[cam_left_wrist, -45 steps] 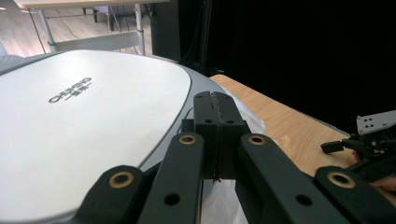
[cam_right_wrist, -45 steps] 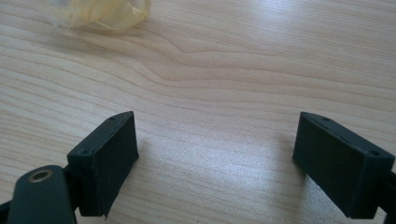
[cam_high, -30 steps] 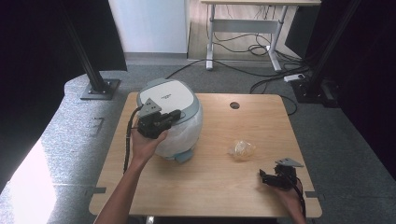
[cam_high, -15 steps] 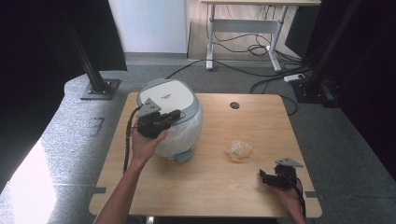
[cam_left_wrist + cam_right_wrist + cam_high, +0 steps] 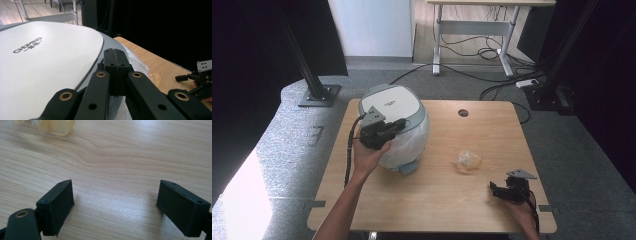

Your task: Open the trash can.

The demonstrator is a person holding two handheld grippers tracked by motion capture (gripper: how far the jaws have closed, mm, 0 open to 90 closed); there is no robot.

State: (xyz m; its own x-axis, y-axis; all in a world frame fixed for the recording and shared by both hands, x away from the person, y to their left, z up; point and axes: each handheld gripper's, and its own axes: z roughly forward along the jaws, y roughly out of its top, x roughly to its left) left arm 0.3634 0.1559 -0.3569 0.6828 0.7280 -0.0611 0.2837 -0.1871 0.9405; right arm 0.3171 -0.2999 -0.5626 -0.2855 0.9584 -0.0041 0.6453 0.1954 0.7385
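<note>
At the near right rim of the bin lid [image 5: 47, 65], my left gripper [image 5: 115, 58] sat with its jaws pressed flat together, nothing visibly pinched between the pads; the tips lay right over the seam where the white lid met the grey-blue collar. Whether they actually touched that edge I could not tell. From the high view the same left gripper [image 5: 384, 131] rested on top of the bin [image 5: 398, 127], above the clear liner bag [image 5: 409, 145] that draped over its side.

My right gripper [image 5: 115, 202] was spread wide, holding nothing, hovering low over bare wood of the table [image 5: 492, 125] at its near right corner, well apart from the bin. A small crumpled wrapper [image 5: 467, 160] lay on the table between the two, nearer the right gripper [image 5: 501, 192].

I judged the step in hand to be working the lid: the closed tips looked placed to press or pry at its edge. The next move, as I read it, called for a steady push there so the lid would lift, then the open right gripper taking up the wrapper and carrying it to the opening.
</note>
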